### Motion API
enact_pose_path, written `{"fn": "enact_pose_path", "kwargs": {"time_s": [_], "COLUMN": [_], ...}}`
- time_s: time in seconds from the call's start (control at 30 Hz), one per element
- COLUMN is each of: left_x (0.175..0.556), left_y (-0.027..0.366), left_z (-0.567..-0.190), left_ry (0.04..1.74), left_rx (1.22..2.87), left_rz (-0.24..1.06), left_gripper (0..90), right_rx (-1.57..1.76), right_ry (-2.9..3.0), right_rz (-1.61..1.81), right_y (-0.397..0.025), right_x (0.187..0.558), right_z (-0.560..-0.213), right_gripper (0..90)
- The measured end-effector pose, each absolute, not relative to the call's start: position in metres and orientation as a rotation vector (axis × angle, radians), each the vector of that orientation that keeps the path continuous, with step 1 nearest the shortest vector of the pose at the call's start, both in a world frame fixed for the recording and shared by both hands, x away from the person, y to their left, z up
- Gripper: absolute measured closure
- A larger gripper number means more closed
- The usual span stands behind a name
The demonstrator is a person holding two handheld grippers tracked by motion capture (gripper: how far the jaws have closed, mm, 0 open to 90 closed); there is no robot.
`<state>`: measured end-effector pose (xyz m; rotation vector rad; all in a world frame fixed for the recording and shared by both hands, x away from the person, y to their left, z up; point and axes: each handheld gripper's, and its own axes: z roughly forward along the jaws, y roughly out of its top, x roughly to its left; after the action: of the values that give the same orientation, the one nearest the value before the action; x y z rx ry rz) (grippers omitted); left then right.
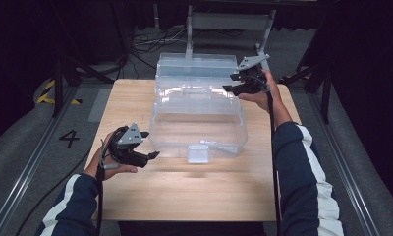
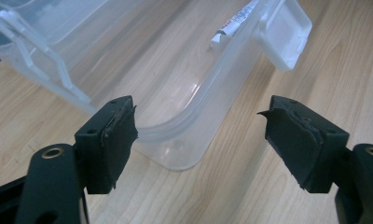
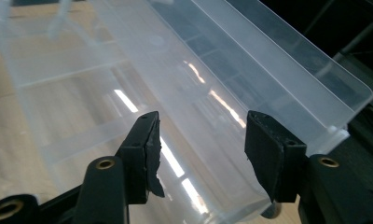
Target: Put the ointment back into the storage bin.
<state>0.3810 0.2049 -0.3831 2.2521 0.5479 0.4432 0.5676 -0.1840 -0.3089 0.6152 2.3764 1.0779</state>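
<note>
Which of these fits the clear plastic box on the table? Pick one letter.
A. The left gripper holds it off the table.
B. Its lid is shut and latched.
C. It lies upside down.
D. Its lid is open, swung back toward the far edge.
D: in the high view the clear plastic box sits open on the table, its lid swung back toward the far edge.

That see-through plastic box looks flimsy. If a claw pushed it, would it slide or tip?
The box probably slides: it sits low and wide on smooth wood. It looks empty, so likely light. Its thin glossy walls may flex and slip.
</note>
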Motion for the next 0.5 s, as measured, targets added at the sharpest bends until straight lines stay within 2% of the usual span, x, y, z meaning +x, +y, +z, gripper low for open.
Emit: {"fn": "enact_pose_path", "kwargs": {"time_s": [0.37,0.5], "left_x": [0.396,0.403], "left_y": [0.182,0.178], "left_z": [-0.391,-0.397], "left_ry": [0.516,0.507], "left_rx": [2.296,2.323], "left_rz": [0.403,0.383], "left_gripper": [32.7,39.4], "right_rx": [0.627,0.611], "right_ry": [2.431,2.456], "right_rz": [1.052,1.07], "right_y": [-0.179,-0.177], "right_x": [0.58,0.58], "right_z": [-0.318,-0.316], "right_gripper": [48.6,56.7]}}
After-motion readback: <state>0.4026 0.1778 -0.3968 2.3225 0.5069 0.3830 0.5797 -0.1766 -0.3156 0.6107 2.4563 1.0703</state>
